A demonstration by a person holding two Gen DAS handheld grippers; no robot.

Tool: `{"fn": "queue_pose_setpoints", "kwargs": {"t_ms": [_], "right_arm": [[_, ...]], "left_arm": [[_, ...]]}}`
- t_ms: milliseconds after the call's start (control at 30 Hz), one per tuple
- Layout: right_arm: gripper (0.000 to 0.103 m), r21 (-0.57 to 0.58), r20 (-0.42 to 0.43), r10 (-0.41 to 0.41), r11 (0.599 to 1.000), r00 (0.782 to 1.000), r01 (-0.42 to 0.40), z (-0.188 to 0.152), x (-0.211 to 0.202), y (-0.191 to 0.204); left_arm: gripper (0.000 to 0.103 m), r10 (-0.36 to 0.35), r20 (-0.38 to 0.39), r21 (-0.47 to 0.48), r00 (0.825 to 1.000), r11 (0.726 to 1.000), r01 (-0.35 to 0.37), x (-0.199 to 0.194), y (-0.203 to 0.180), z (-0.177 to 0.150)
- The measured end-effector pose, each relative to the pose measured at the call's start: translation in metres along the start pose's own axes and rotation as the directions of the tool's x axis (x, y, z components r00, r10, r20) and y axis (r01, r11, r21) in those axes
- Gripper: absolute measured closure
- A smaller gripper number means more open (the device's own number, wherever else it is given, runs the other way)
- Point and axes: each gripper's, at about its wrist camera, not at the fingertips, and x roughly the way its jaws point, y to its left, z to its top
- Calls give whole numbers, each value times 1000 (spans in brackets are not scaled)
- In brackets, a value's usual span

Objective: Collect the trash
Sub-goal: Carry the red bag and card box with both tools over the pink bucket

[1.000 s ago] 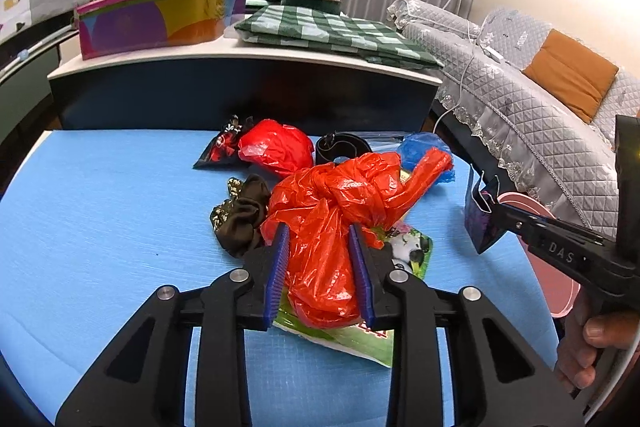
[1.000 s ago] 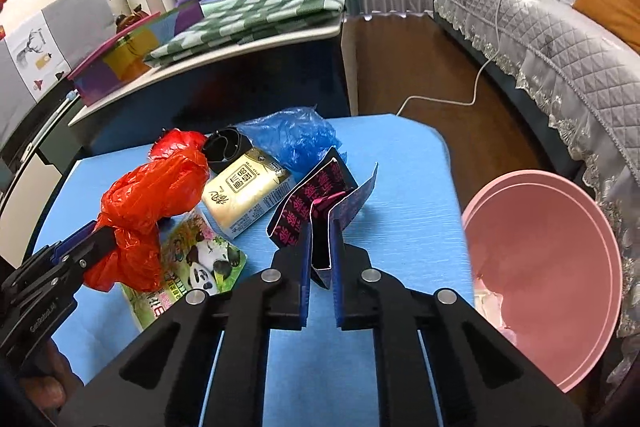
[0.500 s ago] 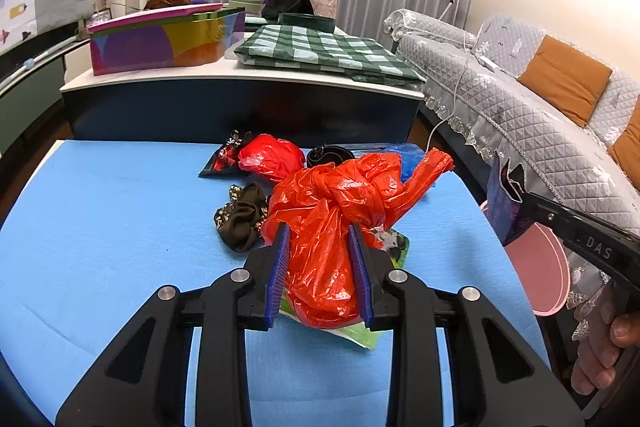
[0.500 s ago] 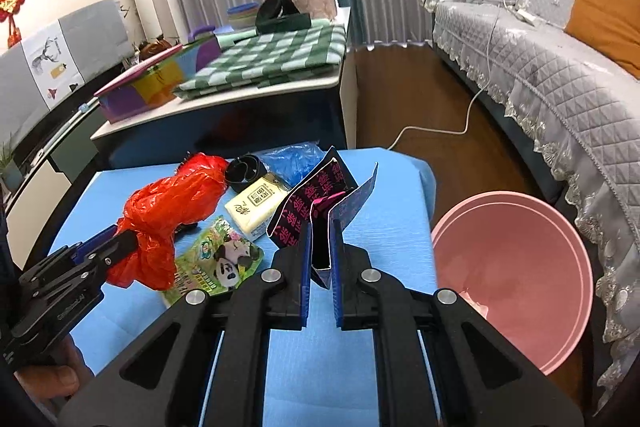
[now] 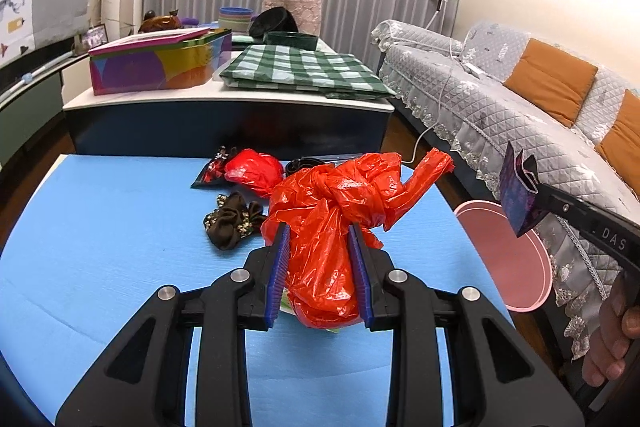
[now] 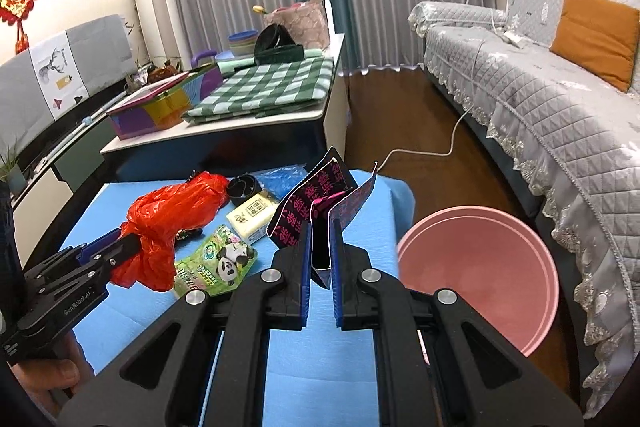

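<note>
My left gripper [image 5: 320,239] is shut on a knotted orange-red plastic bag [image 5: 344,203], held up above the blue table [image 5: 100,247]; the same bag [image 6: 168,219] shows at the left of the right wrist view. My right gripper [image 6: 320,231] is shut on a dark folded wrapper with pink print [image 6: 320,199], also lifted; it appears as the wrapper [image 5: 518,195] at the right of the left wrist view. A pink bin [image 6: 476,267] stands on the floor right of the table, seen too as the bin [image 5: 504,259].
On the table lie a red bag [image 5: 254,169], a dark printed wrapper [image 5: 212,167], a brown crumpled piece [image 5: 232,219], a green panda packet [image 6: 218,261], a cream carton [image 6: 252,215], a blue bag [image 6: 280,179] and a black ring [image 6: 242,185]. A counter [image 5: 228,107] stands behind; a sofa [image 6: 560,115] right.
Both grippers have risen with their loads, so the table and its litter look smaller and lower. The right gripper with the wrapper has shifted toward the pink bin.
</note>
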Motion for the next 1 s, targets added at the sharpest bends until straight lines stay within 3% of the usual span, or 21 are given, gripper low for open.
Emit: {"fn": "queue_pose_setpoints", "kwargs": {"t_ms": [500,1000], "right_arm": [[94,56,52,-54,997,997,51,7,-34,-46],[94,129,60,-152,981,987,143,15,-49,-110]], "left_arm": [[74,-52,-8,28,999,998,52,-3,-42,-3],[74,-144,-28,63,989,987,146,18,-111,13]]}}
